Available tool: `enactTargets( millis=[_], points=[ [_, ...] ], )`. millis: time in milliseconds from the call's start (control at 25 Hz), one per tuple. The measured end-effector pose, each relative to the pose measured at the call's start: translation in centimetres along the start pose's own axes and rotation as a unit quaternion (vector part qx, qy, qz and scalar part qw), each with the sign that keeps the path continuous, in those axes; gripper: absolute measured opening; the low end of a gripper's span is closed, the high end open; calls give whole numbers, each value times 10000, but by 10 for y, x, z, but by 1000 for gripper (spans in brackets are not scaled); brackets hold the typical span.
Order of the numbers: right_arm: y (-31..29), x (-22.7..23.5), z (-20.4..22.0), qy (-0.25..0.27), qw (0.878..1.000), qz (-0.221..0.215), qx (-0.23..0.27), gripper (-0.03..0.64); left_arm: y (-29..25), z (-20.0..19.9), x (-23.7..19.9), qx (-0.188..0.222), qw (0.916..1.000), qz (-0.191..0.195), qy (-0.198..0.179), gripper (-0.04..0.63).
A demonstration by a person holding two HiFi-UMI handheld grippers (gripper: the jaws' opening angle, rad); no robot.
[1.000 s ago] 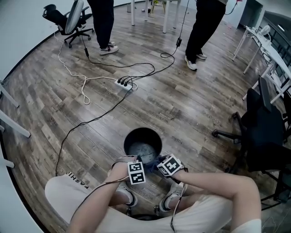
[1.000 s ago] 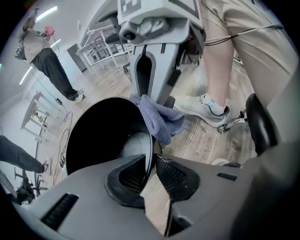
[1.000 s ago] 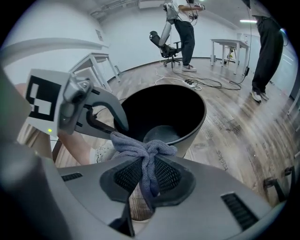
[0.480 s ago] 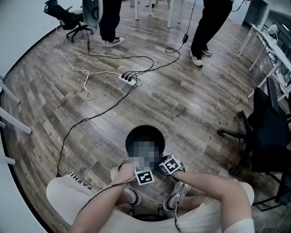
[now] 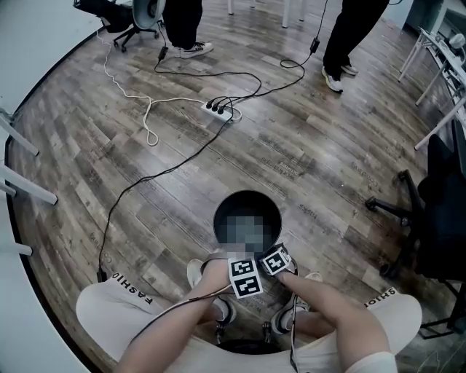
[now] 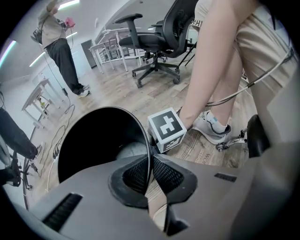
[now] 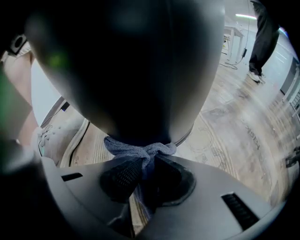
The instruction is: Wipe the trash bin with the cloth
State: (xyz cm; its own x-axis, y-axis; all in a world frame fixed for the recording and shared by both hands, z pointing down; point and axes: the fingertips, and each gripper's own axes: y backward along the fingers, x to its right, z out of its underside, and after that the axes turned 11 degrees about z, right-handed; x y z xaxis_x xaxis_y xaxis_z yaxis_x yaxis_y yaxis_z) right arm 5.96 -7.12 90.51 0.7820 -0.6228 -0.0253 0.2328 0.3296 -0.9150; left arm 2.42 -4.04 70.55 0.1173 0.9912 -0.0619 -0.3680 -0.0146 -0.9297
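The black round trash bin (image 5: 217, 218) stands on the wood floor between the wearer's feet. My left gripper (image 5: 236, 258) is at its near rim. In the left gripper view the jaws (image 6: 151, 172) have just been closing, and the pads now pinch the thin rim of the bin (image 6: 93, 140) between them. My right gripper (image 5: 276, 256) is low at the bin's near right side; its marker cube (image 6: 166, 129) shows just outside the rim. The right gripper (image 7: 145, 171) is shut on a bunched grey-blue cloth (image 7: 136, 151), which lies against the bin's dark outer wall (image 7: 136, 70).
Two people stand at the far side (image 5: 182, 18) (image 5: 353, 33). A power strip (image 5: 219, 109) with trailing cables lies on the floor beyond the bin. A black office chair (image 5: 440, 211) stands at the right. The wearer's shoes (image 5: 220, 309) flank the bin's near side.
The right gripper has sunk with the cloth, down the bin's near outer side. The left gripper has stayed at the rim. The head view has tipped further down.
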Motion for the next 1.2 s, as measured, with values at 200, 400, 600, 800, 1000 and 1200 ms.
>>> enactTargets(
  millis=[200, 400, 600, 800, 1000, 1200],
  points=[
    [2, -3, 5, -551, 9971, -231, -462, 72, 2, 0, -1, 57, 10000, -28, 48, 35],
    [42, 7, -4, -378, 9968, -422, -565, 72, 3, 1, 1, 117, 9998, 135, 46, 37],
    [99, 6, -11, -1242, 9893, -423, -643, 71, 5, -3, 16, 100, 9974, 576, -424, 169],
    [172, -33, -46, -749, 9933, -852, -236, 72, 9, 20, 14, -401, 9908, 498, -1190, 213],
    [212, -26, -52, 76, 9989, -462, -87, 72, 6, 51, 4, -726, 9864, 331, -1439, 221],
    [239, -15, -65, 122, 9990, -416, 103, 72, 4, 47, -8, -759, 9849, -56, -1553, 166]
  ],
)
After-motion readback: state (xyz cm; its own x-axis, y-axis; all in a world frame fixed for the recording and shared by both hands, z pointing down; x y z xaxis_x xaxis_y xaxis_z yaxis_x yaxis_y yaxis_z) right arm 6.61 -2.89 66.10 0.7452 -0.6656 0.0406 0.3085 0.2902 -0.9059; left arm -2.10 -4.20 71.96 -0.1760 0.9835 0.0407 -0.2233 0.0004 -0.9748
